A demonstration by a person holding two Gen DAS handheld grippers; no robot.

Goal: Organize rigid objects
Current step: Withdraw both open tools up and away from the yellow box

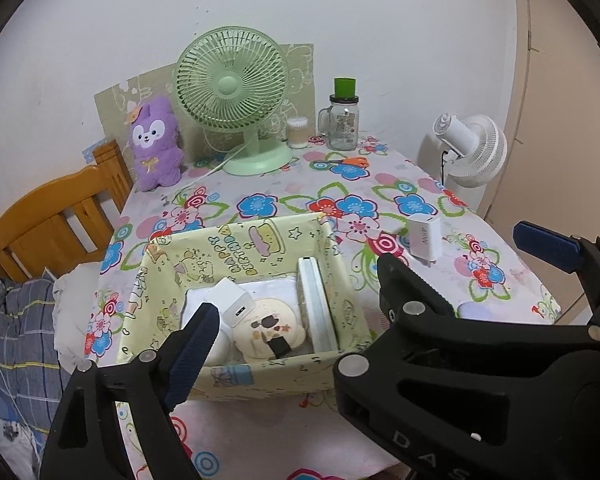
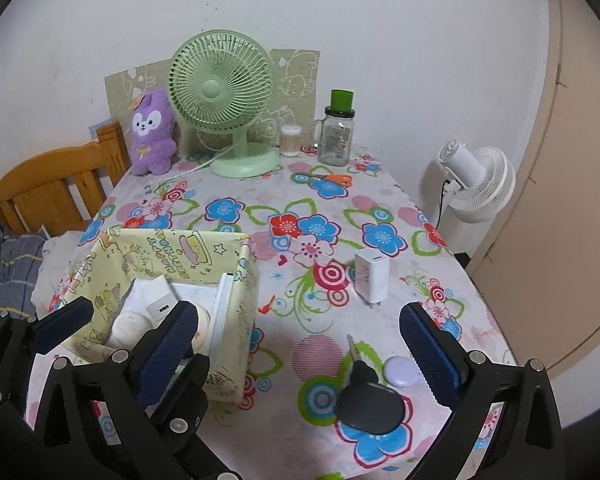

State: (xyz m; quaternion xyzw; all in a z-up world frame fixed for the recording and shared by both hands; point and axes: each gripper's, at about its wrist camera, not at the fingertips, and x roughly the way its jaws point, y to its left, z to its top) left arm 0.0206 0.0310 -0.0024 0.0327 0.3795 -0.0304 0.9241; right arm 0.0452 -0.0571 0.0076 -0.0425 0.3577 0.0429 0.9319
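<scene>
i'm looking down over the table [image 2: 380, 196] with its flowered cloth, both tongs hanging above the near edge. the biggest thing in play is the yellow cartoon-print box [image 1: 260, 240], sitting left of centre on the cloth. it already holds several pieces: a tall white slab [image 1: 316, 304] stood on edge against its right wall, a round cream case [image 1: 268, 330] lying flat, and a small white charger cube [image 1: 236, 304] resting on top of the pile. so i'd judge the sorting is more than half done.

what's left is out on the cloth to the right of the box. the black oval pouch [image 2: 370, 406] with a key [image 2: 354, 350] poking from it lies nearest me, just beside a pale lilac round case [image 2: 400, 370], and a white plug adapter [image 2: 370, 276] stands upright further back, well apart from the other two. orange scissors [image 2: 336, 178] lie near the back by the green fan [image 2: 220, 92] (i can't tell if they count as part of the job).

the left gripper [image 1: 290, 292] is spread wide over the box with nothing between its pads. the right gripper [image 2: 300, 328] is also spread wide and empty, its blue pads straddling the stretch of cloth where the pouch and lilac case lie. my guess is the pouch or the lilac case goes next, since they sit closest to the right tongs.
</scene>
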